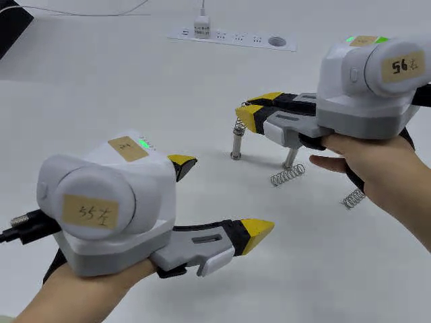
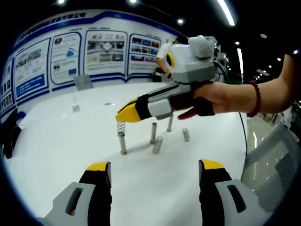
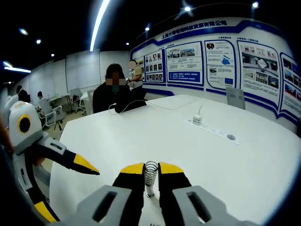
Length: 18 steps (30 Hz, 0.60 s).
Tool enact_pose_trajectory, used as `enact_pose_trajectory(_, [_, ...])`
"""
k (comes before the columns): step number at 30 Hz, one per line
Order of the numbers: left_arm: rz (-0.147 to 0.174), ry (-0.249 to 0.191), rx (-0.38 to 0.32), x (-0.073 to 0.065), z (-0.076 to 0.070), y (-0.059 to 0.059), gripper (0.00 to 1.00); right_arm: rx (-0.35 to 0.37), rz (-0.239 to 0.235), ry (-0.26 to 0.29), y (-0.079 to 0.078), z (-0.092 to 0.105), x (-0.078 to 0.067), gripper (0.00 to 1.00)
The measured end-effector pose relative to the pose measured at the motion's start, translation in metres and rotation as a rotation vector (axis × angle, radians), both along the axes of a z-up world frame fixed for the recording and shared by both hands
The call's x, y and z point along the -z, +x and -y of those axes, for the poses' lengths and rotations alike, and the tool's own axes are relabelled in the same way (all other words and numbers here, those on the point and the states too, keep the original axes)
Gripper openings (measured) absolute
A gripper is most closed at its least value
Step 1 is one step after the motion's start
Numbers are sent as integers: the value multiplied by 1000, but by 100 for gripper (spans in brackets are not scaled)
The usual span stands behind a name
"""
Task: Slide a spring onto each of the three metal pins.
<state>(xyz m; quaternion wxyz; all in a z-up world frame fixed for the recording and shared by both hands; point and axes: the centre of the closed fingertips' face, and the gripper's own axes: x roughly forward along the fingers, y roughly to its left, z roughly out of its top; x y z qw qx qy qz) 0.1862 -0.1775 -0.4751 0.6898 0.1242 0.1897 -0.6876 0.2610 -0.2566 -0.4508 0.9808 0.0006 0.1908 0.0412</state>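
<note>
Looks like the step in hand is getting the first spring down over its pin. The right hand-held gripper [image 3: 150, 168] is closed on the spring [image 3: 150, 175], one jaw on each side. The spring sits at the top of the pin [image 3: 149, 191], which stands upright on the white surface [image 3: 225, 169]. In the head view the coil seems to cover just the upper part of the pin, with bare metal below it down to the base.

My take on doing it well:
- Keep the spring's axis lined up with the pin and push straight down with no sideways lean. Those pins look skinny and free-standing, so I'd guess they tip easily.
- Go light on the squeeze, because pinching too hard could make the coil bind on the pin.
- Once it's properly started, ease the jaws off and let it slide, or nudge it from the top.

The left hand-held gripper [image 1: 222, 195] is open and empty, well apart from the pins on the near side. It could steady the pin's base if things wobble.

A second pin [image 2: 153, 133] stands near the first, and a third pin [image 2: 170, 123] is further back under the right hand-held gripper. Both look bare as far as I can tell. One loose spring [image 1: 287, 175] lies on the surface just below the right hand, and the other loose spring [image 1: 353, 198] is off to its right.
</note>
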Motion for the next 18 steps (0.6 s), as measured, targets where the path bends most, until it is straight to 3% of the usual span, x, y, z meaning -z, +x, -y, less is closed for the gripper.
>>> enact_pose_trajectory(12, [-4,-10,0,-3,1,0,77,-37,-49,-114,1,-10,14,12])
enact_pose_trajectory(18, [-4,-6,2,-2,0,-1,77,-30,-73,-116,1,-10,23,12])
